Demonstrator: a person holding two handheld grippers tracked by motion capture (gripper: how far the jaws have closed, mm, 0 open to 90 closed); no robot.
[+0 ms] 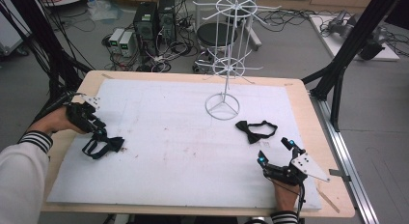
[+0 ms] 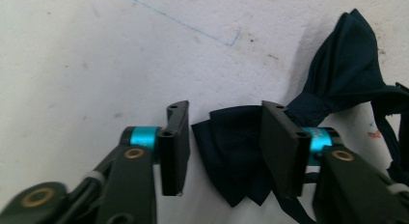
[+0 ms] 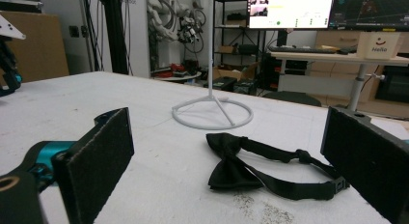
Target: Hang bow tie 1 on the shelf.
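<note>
A dark navy bow tie point(image 1: 108, 146) lies at the left of the white board point(image 1: 169, 151). My left gripper point(image 1: 99, 135) is down over it. In the left gripper view one wing point(image 2: 231, 151) lies in the gap of that gripper point(image 2: 226, 147), whose jaws stand apart without pinching it; the other wing point(image 2: 347, 64) spreads beyond. A black bow tie point(image 1: 255, 130) with its looped strap lies at the right. My right gripper point(image 1: 275, 151) hovers low just short of it, wide open. In the right gripper view the tie point(image 3: 231, 168) lies ahead between the spread jaws of that gripper point(image 3: 229, 137).
A white wire display rack point(image 1: 226, 64) with hook arms stands on a ring base point(image 1: 222, 107) at the board's far middle; its pole point(image 3: 211, 64) rises behind the black tie. Computers and cables point(image 1: 154, 26) sit on the floor beyond the table. A black frame leg point(image 1: 337, 74) stands at the right.
</note>
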